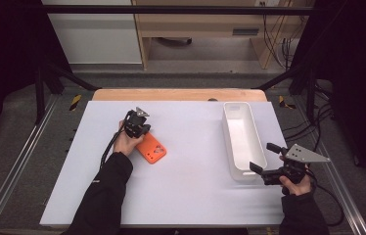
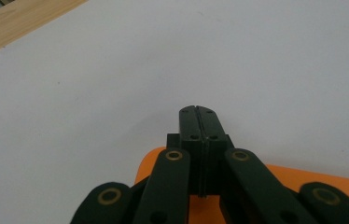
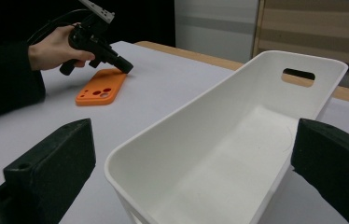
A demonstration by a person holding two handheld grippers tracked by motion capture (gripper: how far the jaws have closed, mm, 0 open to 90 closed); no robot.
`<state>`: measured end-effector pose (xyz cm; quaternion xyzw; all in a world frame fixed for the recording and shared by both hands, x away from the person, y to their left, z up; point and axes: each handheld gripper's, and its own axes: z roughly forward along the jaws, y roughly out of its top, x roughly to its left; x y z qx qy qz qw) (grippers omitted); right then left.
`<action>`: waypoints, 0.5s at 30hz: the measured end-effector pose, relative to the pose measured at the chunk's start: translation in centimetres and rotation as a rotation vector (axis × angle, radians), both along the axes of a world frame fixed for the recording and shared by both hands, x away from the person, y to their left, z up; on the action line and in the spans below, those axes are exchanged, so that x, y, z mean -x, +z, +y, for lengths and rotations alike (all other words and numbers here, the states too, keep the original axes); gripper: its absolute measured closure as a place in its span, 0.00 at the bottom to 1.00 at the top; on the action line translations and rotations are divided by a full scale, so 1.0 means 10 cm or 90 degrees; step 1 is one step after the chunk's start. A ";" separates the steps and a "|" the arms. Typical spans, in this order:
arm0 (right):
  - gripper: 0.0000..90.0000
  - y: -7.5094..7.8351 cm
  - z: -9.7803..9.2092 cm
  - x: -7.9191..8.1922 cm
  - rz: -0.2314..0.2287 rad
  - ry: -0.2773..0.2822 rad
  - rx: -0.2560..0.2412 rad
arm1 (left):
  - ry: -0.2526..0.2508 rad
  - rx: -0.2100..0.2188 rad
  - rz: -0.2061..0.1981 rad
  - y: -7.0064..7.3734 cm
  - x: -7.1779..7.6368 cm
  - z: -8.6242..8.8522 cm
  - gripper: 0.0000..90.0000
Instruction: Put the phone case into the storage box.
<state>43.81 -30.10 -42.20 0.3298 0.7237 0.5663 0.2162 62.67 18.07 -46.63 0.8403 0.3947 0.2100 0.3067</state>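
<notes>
Orange plastic phone case [image 1: 151,150] flat on white tabletop [image 1: 186,196], under closed left gripper [image 1: 141,131]; right gripper [image 1: 262,171] open around white plastic bin [image 1: 242,142]. Best: open, straddle edge, squeeze gently.

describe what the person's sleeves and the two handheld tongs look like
Both sleeves are black. The left tongs are black with brass-ringed pivots on the linkage arms, a small grey three-cornered plate on top and a black cable trailing down past the wrist. The right tongs are black too, with blocky jaw pads, a larger grey three-cornered plate with small holes, and a black cable looping off behind the hand.
</notes>
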 end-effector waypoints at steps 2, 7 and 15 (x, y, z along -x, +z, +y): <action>0.00 0.00 0.00 0.00 0.001 0.001 0.000 | 0.000 0.002 -0.001 0.00 0.02 0.02 1.00; 0.00 0.00 0.00 0.00 0.000 0.001 0.000 | 0.003 0.004 0.007 0.00 0.08 0.06 1.00; 0.00 0.00 0.00 0.00 0.001 0.001 0.001 | 0.007 0.002 0.007 0.00 0.15 0.10 1.00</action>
